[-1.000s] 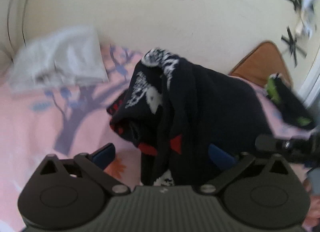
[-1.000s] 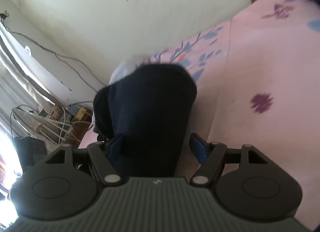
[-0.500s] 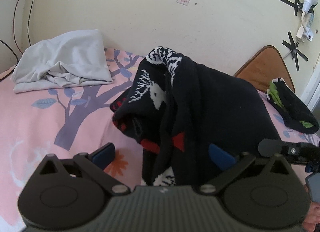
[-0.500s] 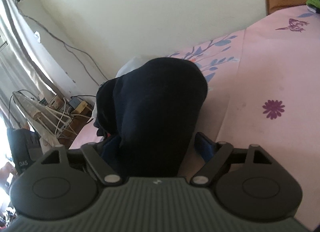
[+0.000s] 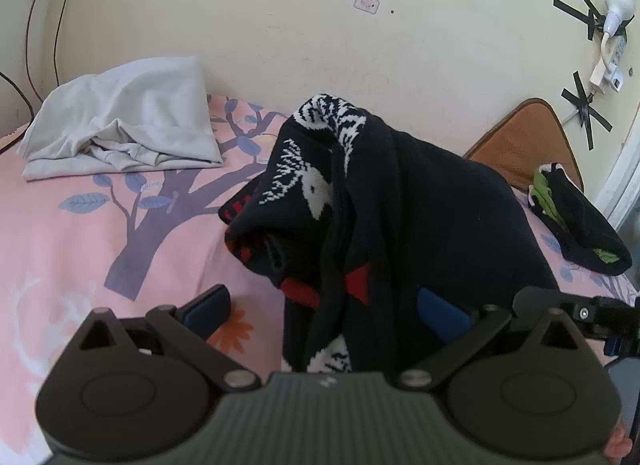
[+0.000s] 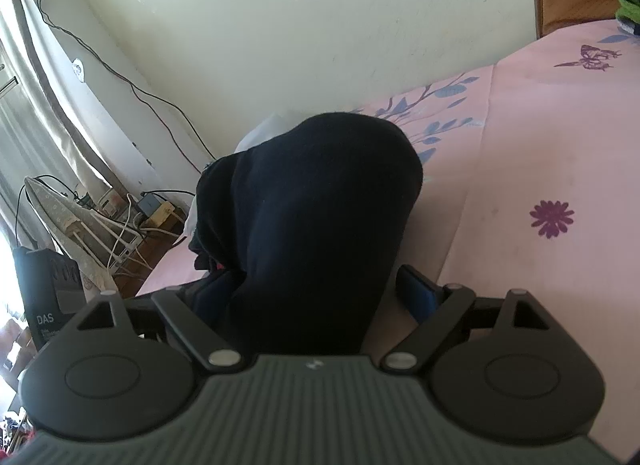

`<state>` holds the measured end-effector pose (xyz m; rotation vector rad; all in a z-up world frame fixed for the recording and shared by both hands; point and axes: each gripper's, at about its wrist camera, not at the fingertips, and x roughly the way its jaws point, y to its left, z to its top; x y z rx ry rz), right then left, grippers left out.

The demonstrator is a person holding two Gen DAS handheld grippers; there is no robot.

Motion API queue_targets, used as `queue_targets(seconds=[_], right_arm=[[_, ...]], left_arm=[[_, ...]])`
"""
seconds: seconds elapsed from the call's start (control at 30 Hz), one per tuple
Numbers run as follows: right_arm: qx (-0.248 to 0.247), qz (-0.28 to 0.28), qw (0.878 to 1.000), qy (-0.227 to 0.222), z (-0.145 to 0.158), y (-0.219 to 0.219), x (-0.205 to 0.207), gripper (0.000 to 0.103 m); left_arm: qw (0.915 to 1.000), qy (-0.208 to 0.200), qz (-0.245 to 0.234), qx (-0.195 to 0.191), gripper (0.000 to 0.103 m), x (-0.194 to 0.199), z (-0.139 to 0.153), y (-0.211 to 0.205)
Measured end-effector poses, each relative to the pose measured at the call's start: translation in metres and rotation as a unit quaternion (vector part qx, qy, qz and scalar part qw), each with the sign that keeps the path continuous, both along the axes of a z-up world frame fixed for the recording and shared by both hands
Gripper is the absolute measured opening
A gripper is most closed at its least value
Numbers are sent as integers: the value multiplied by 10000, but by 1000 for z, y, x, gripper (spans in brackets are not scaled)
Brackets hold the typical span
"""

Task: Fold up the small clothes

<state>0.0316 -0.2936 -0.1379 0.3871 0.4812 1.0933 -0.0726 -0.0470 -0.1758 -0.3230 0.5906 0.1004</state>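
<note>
A black knitted sweater point(image 5: 420, 217) with white and red patterns is bunched up above the pink bed sheet point(image 5: 72, 249). It drapes over the middle of my left gripper point(image 5: 324, 305), whose blue-padded fingers point(image 5: 208, 305) stand wide apart. In the right wrist view the same dark sweater point(image 6: 320, 205) hangs over my right gripper point(image 6: 316, 293), whose fingers point(image 6: 420, 293) are also spread, with cloth lying between them. The left finger there is mostly hidden by fabric.
A crumpled light grey garment point(image 5: 120, 133) lies at the back left of the bed by the wall. A black and green garment point(image 5: 576, 221) lies at the right near a brown cushion point(image 5: 524, 145). Beside the bed are cables and an ironing board point(image 6: 72, 221).
Both views have steadied after motion blur. The sweater hangs a little lower and nearer the left gripper. The right gripper has tilted so that more of the bed shows.
</note>
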Motion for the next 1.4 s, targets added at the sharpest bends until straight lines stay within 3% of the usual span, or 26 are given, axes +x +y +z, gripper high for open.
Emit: queue_targets(seconds=[0.7,1.4], right_arm=[[44,15,10000,-64,-1,0,-1,94],[-13,84,9999,-100,-1,1,-1,97]], left_arm=[[9998,-116,0,-149,103,-4,-1,2],[10000,-39,-62,-52,103,0,0,-1]])
